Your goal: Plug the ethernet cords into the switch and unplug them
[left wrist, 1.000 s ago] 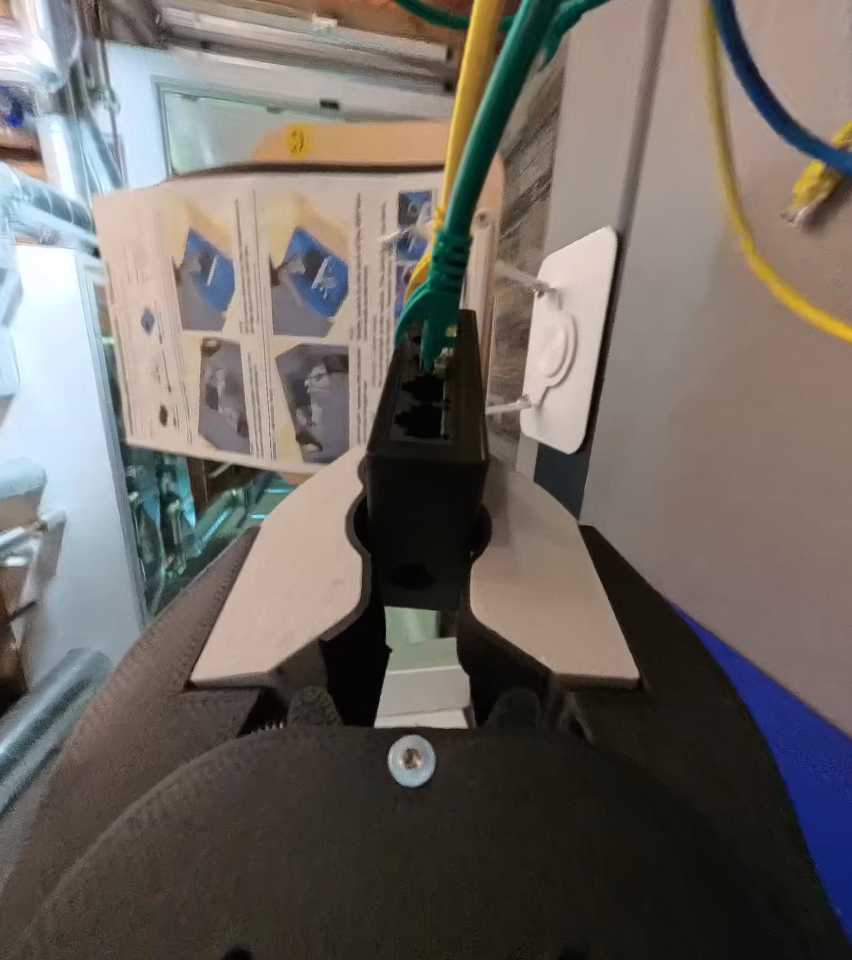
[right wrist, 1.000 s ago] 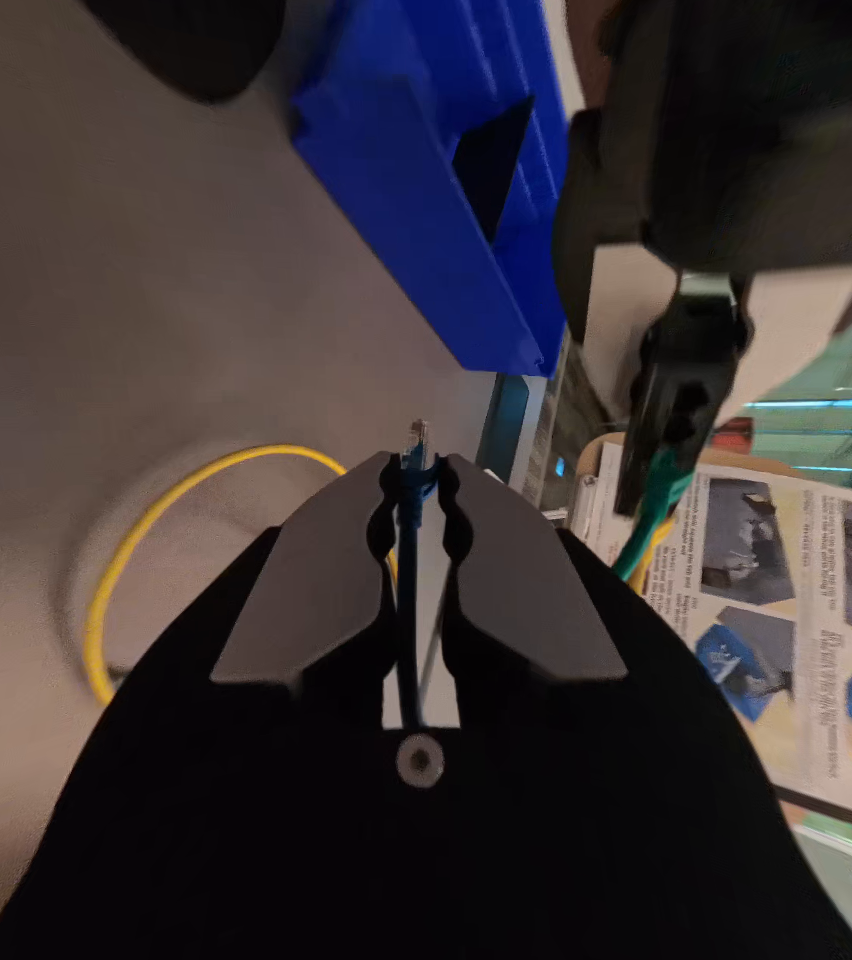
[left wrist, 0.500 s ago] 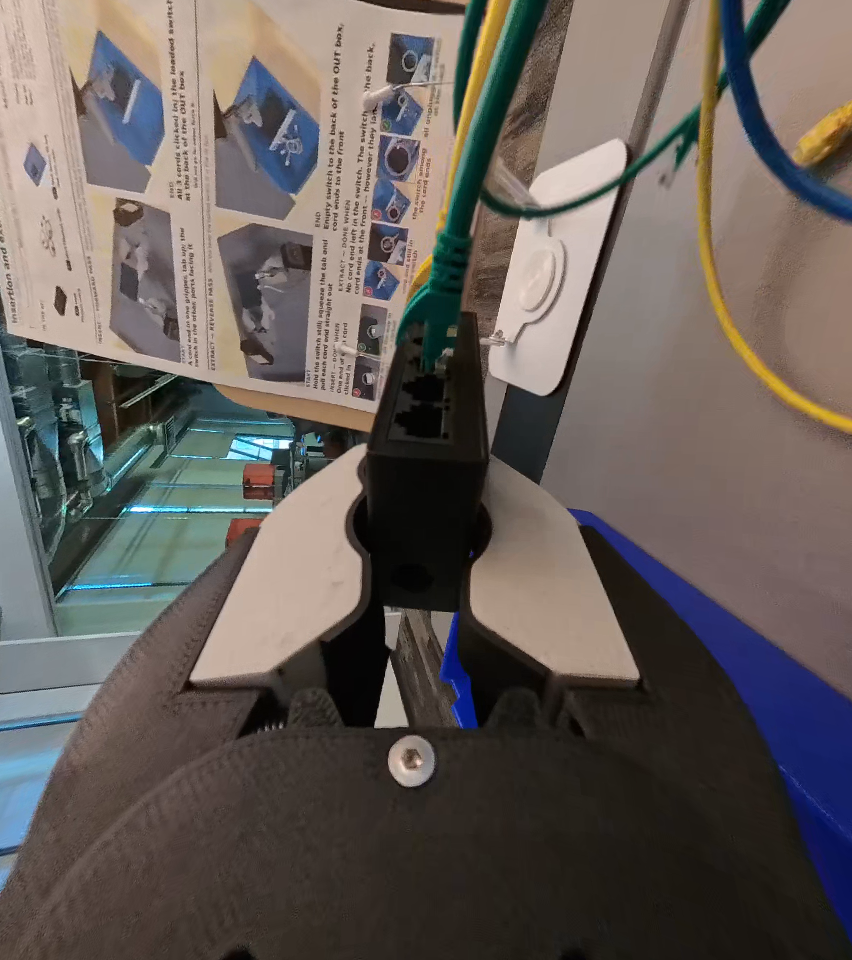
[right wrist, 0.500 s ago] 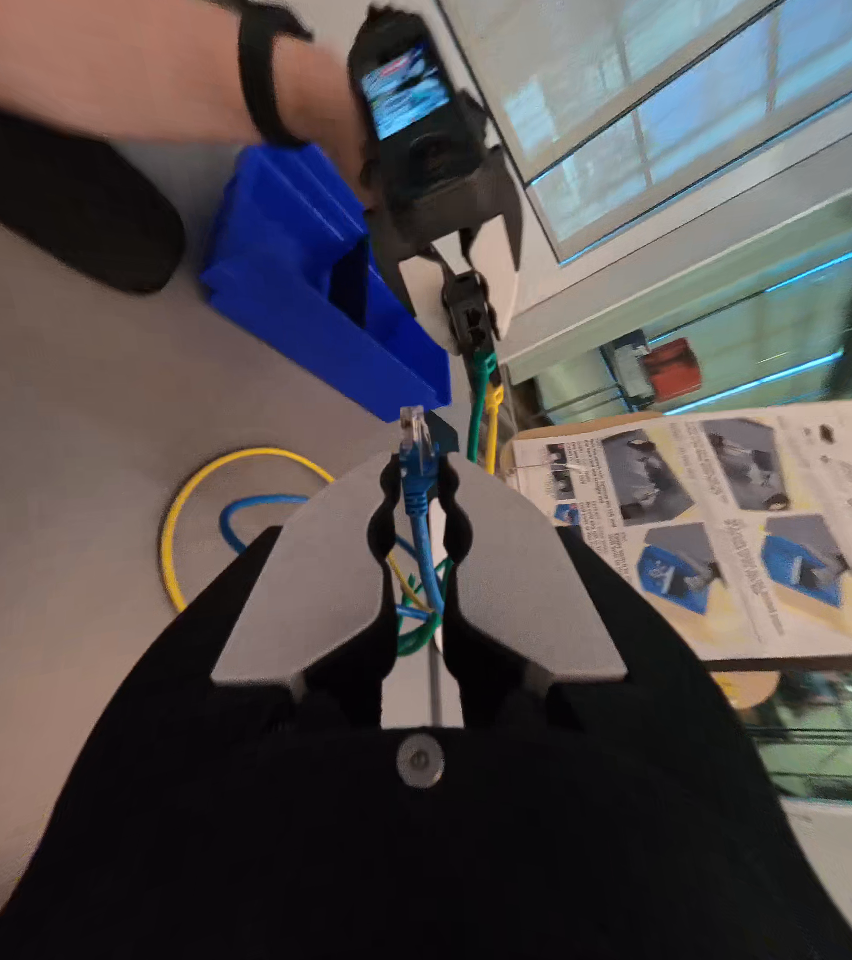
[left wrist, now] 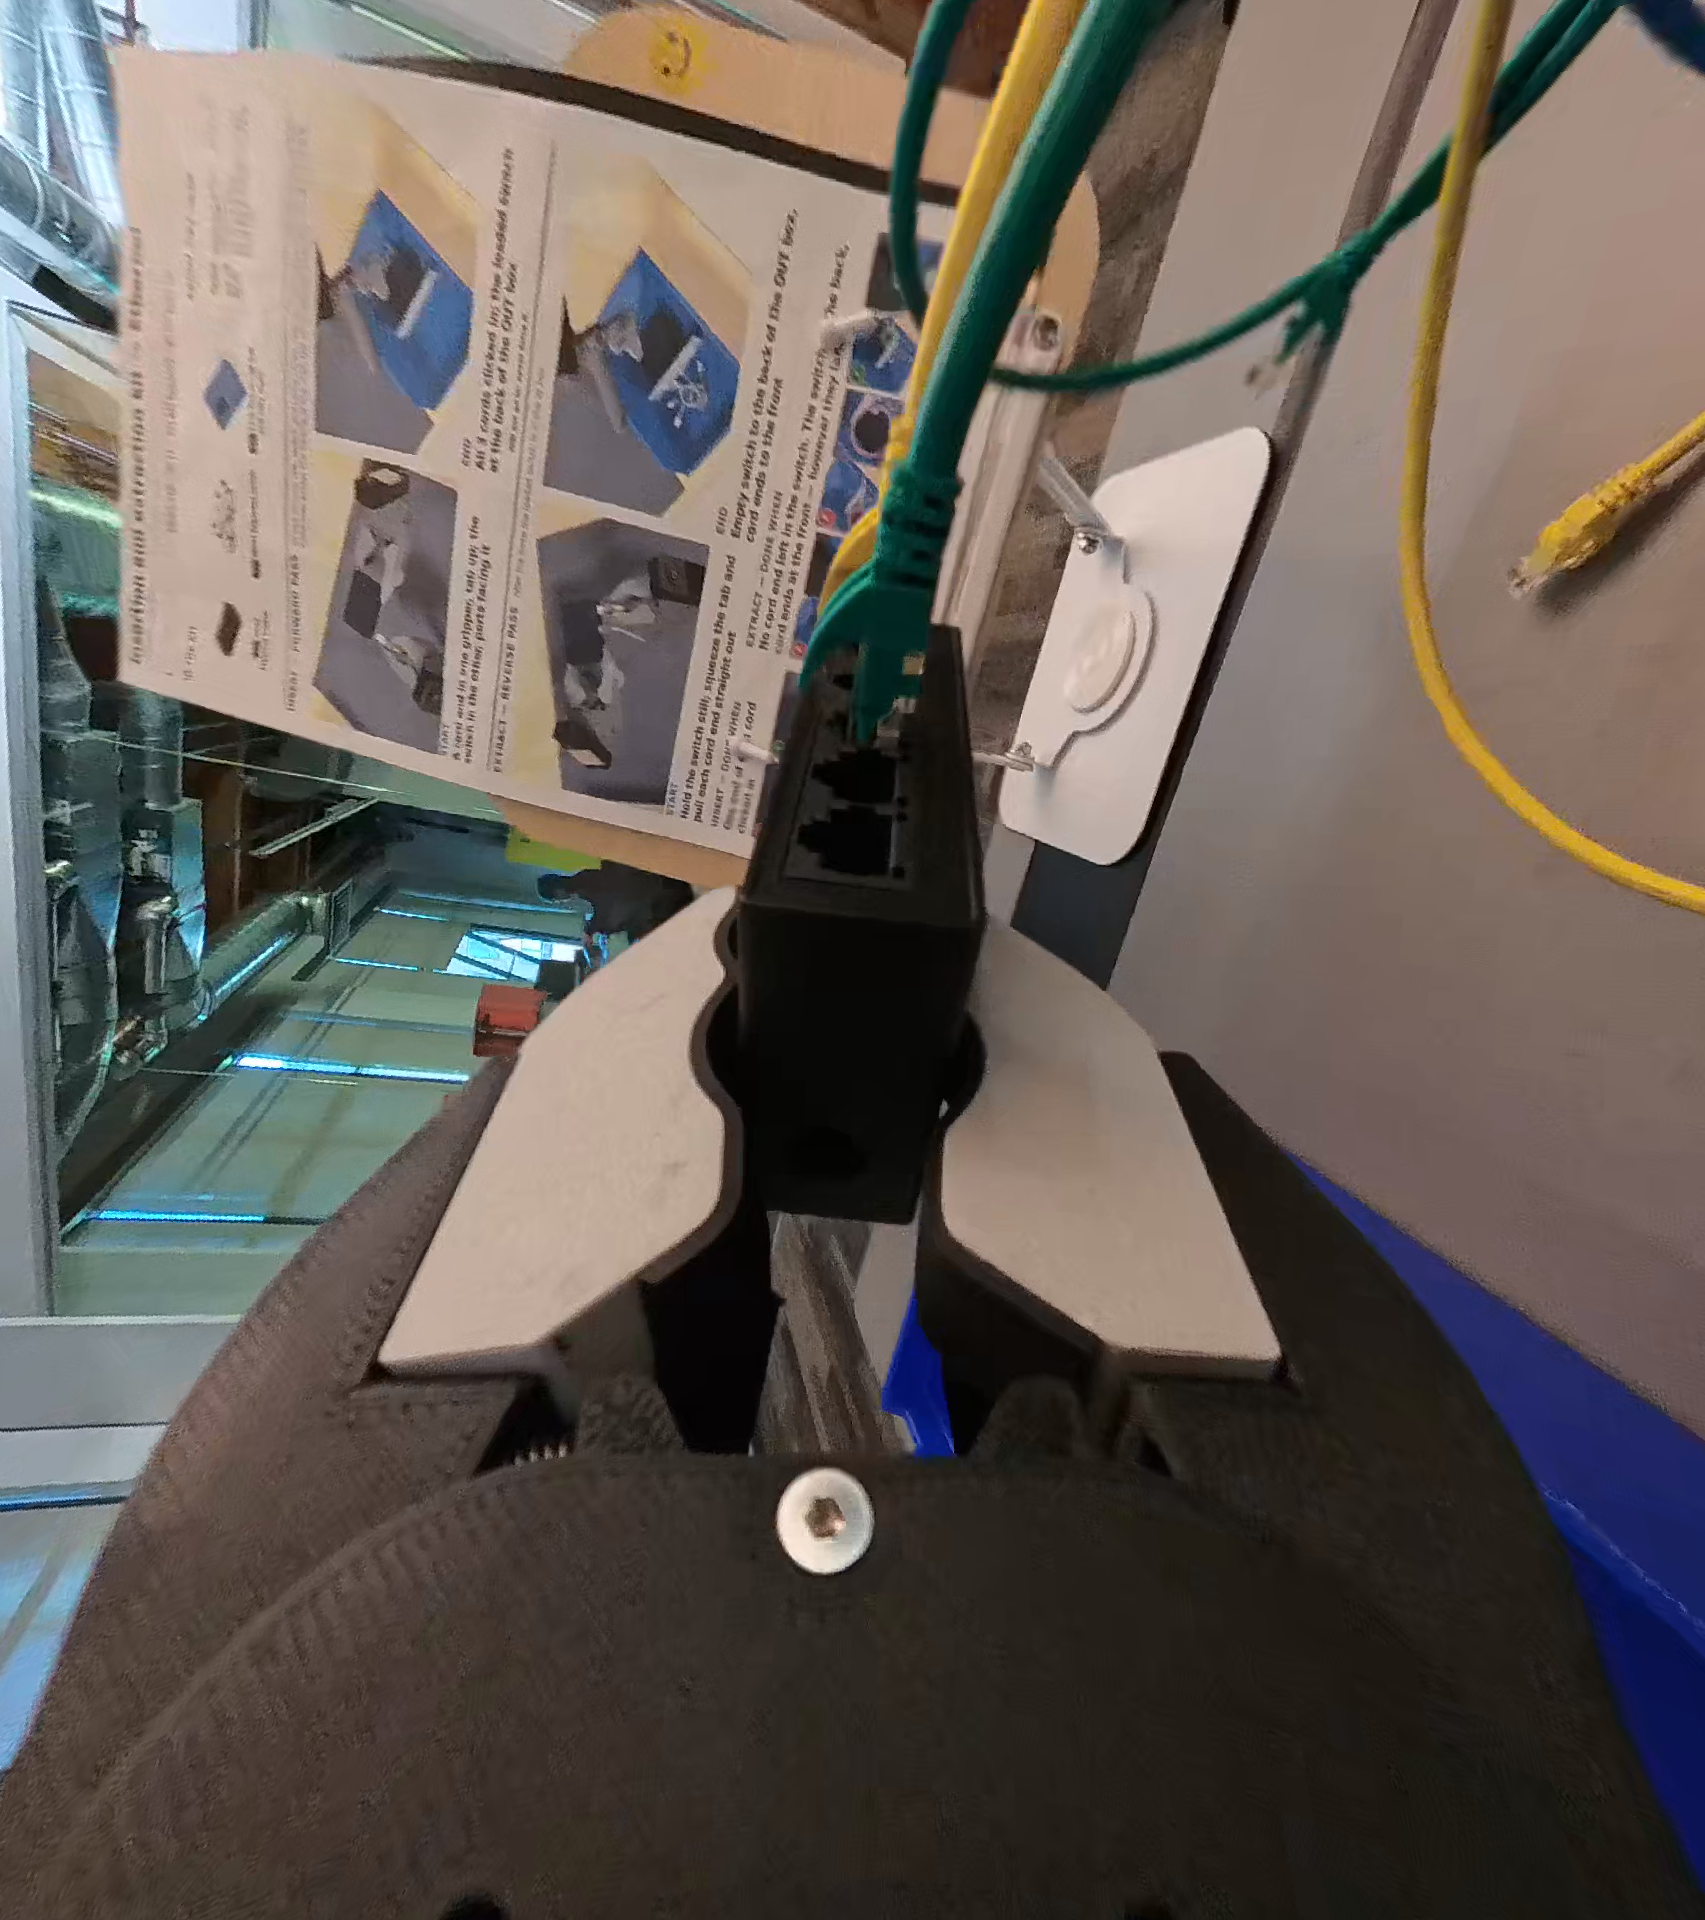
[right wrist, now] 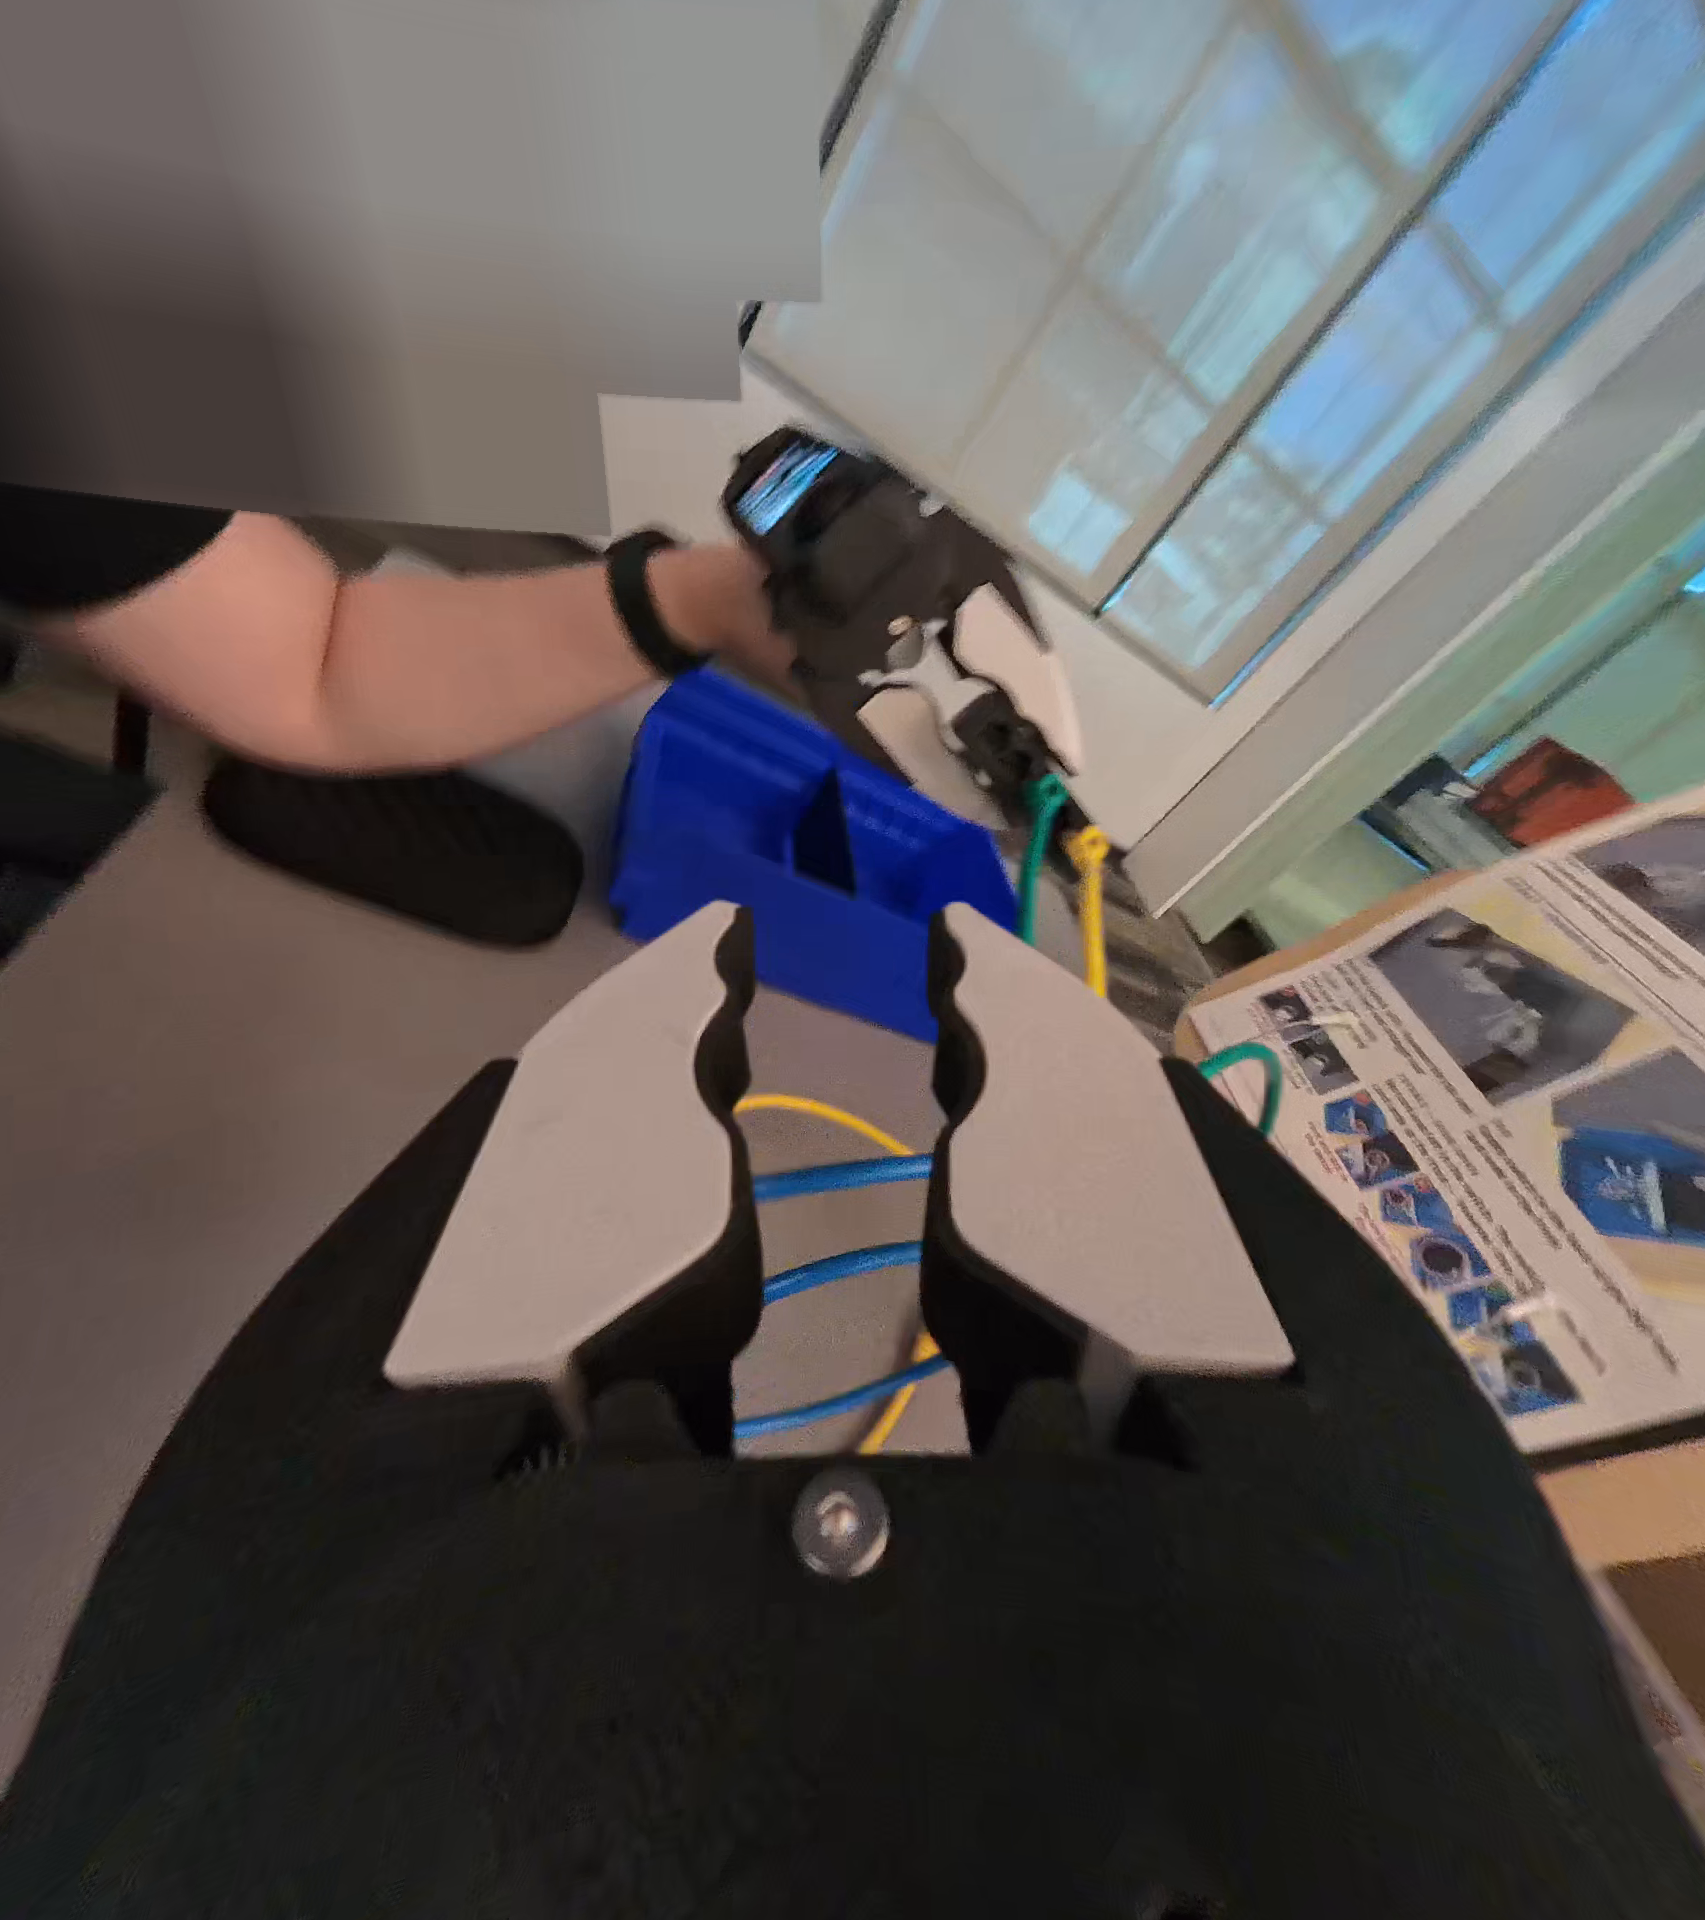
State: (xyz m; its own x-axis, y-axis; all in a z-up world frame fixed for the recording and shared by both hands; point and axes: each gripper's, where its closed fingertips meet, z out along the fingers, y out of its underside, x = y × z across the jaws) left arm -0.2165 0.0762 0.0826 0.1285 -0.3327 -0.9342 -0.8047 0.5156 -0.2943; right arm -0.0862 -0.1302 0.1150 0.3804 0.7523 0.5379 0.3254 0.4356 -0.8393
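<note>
My left gripper is shut on the black switch and holds it up beside the grey table, ports facing me. A green cord and a yellow cord are plugged into its far ports; the two near ports are bare. The right wrist view shows that gripper with the switch and both cords hanging from it. My right gripper is open and empty above loops of blue cord and yellow cord on the table.
A blue bin stands on the grey table below the switch. A printed instruction sheet lies to the right. A loose yellow plug and a white plate rest on the table. A person's arm reaches across. Tip to tip, the grippers are about 25 cm apart.
My right gripper opened and let go of the blue cord's plug, then drew back; the blue cord now lies on the table. My left gripper still holds the switch.
</note>
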